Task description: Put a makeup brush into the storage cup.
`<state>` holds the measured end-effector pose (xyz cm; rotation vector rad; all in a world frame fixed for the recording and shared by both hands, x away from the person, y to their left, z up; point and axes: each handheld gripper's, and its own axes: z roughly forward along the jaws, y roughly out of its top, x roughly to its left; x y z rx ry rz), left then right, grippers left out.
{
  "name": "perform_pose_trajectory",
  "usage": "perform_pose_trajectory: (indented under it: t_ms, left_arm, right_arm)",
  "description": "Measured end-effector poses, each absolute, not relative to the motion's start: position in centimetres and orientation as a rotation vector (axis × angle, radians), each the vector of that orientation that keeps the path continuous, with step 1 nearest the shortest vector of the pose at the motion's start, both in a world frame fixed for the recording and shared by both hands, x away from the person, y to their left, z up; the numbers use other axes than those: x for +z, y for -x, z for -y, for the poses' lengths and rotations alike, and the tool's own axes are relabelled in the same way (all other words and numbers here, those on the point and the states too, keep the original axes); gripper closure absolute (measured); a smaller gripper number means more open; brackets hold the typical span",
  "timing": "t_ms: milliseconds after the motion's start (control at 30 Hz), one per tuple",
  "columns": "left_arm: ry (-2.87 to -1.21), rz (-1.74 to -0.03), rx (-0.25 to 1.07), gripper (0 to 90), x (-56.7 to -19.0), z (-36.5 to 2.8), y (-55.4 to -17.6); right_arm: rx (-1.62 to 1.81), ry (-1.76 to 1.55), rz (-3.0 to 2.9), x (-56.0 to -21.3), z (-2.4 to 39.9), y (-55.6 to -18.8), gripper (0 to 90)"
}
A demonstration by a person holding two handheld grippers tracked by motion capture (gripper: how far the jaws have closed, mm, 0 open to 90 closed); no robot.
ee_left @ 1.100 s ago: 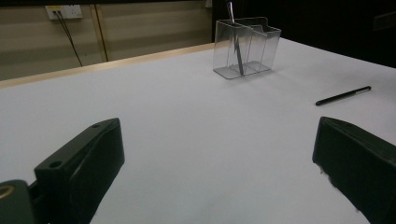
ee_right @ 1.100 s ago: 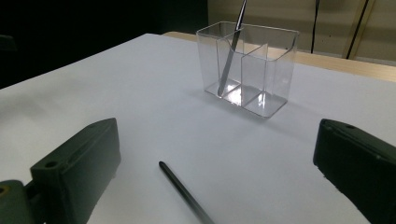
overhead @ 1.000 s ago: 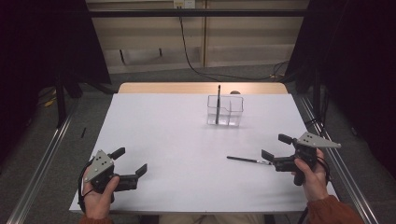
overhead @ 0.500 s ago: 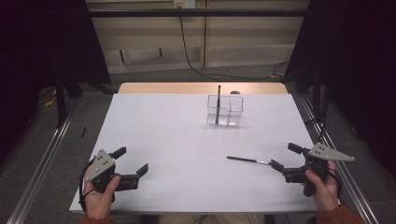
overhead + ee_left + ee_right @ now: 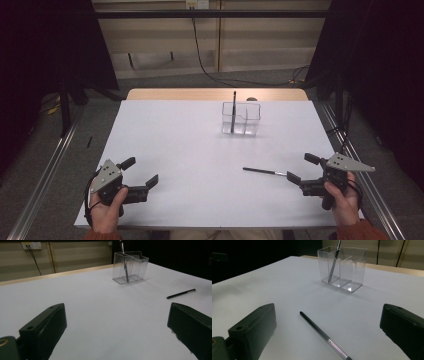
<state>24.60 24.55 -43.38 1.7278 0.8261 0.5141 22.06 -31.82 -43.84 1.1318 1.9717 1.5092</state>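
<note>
Backing off toward the person's edge of the table, the right gripper [image 5: 299,169] has left the black pen [image 5: 264,171] lying flat on the white surface; a second ago its jaws were closer over the pen's near end. They stand wide apart now, holding nothing, with the pen's silver-banded end just ahead of them. The left gripper [image 5: 139,171] has not shifted: also spread and empty, resting at the near left corner. I judge the pen has been released or missed, so a fresh approach is needed before it can join the other pen [image 5: 233,111] standing upright in the clear divided holder [image 5: 242,119] well ahead.

Left gripper view: between its open jaws the white table [image 5: 82,302] runs out bare; the holder [image 5: 130,267] sits far ahead, the loose pen [image 5: 181,293] ahead and to the right.

Right gripper view: the pen [image 5: 322,336] lies on a slant between the parted jaws, tip pointing away, holder [image 5: 342,268] beyond. Behind, a wooden table edge, pale wall panels, trailing cables and dark curtains.
</note>
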Motion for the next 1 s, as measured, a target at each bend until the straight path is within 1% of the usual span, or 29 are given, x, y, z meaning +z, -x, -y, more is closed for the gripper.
perform_pose_trajectory:
  t_ms: [667, 1000]
  left_arm:
    - [-1.745, -0.796, 0.534, 2.2, -43.0, -24.2, -24.3]
    - [-1.745, -0.791, 0.530, 2.2, -43.0, -24.0, -24.3]
  right_arm:
    - [1.488, -1.051, -2.037, -42.4, 30.9, -25.2, 0.1]
    - [1.445, -1.032, -2.105, -41.8, 29.9, -27.5, 1.6]
